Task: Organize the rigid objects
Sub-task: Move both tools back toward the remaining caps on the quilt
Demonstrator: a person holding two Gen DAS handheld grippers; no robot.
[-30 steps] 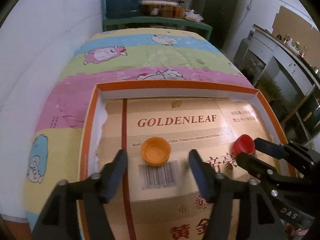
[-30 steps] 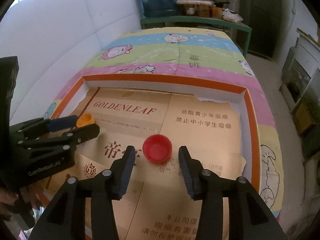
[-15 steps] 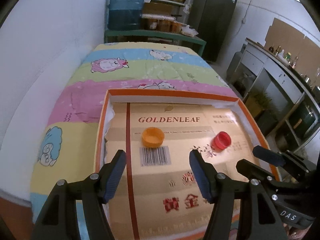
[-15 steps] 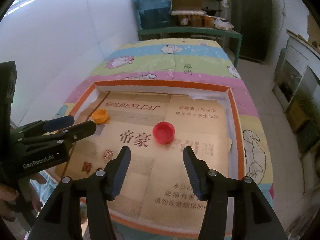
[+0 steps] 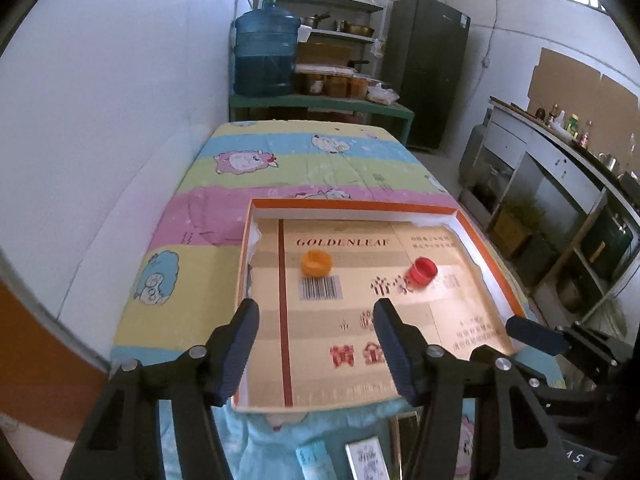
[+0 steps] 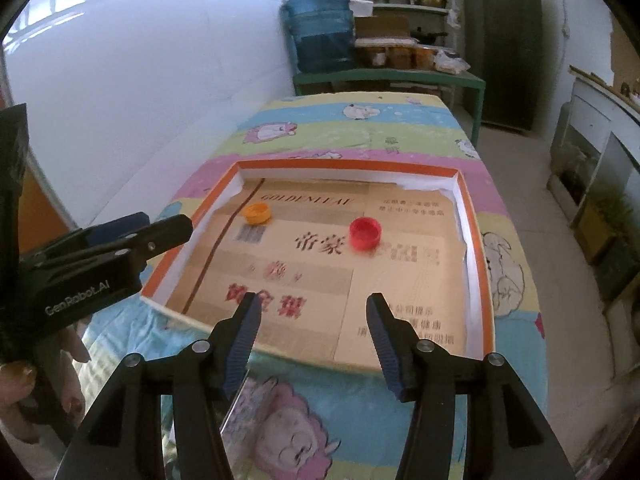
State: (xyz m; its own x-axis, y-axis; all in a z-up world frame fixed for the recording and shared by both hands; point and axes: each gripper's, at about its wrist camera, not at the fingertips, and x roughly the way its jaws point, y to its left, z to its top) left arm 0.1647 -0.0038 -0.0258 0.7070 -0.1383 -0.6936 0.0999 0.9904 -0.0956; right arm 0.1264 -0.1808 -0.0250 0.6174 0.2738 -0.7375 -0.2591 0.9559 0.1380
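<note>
An orange cap (image 5: 316,262) (image 6: 256,213) and a red cap (image 5: 422,270) (image 6: 365,233) lie mouth up on the cardboard lining of a shallow orange-rimmed tray (image 5: 352,203) (image 6: 348,165). My left gripper (image 5: 316,312) hovers above the tray's near part, well short of the orange cap; its jaws are closing with nothing between them. My right gripper (image 6: 313,304) hangs over the tray's near edge, open and holding nothing, the red cap far ahead of it. Each gripper shows at the side of the other's view, the right one (image 5: 532,334) and the left one (image 6: 168,228).
The tray rests on a cartoon-print blanket (image 5: 304,160). Small flat packets (image 5: 366,458) lie on the blanket just in front of the tray. A white wall runs along the left. A blue water jug (image 5: 266,56) stands on a green table behind, with cabinets at the right.
Both grippers have pulled back and risen away from the caps, which stay where they were in the tray. The left jaws have narrowed a little.
</note>
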